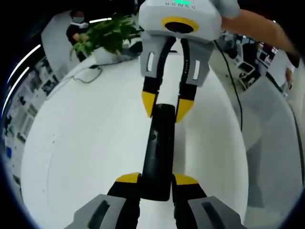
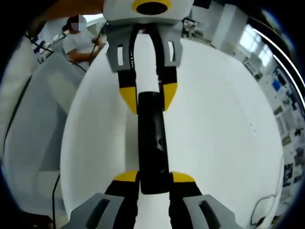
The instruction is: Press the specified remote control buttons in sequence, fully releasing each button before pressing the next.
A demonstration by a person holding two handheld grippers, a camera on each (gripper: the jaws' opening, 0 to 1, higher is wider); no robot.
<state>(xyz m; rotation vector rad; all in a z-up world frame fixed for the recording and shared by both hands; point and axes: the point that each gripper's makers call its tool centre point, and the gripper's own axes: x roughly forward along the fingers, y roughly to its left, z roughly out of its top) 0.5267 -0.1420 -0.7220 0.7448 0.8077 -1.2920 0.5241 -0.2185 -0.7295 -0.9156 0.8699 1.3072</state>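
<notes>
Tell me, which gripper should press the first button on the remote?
Hard to call: both grippers hold the black remote by its ends, left gripper and right gripper alike. Each one's yellow fingers clamp it. Probably the right should let go and press, but neither looks better placed.

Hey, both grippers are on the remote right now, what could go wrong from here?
1. The black remote is clamped at each end by the left gripper and the right gripper, so neither is free to press; releasing one end may let it tip or slip.
2. Their yellow fingers sit beside the side buttons, so an accidental press is possible.
3. It appears held above the white table; a drop could follow.
</notes>
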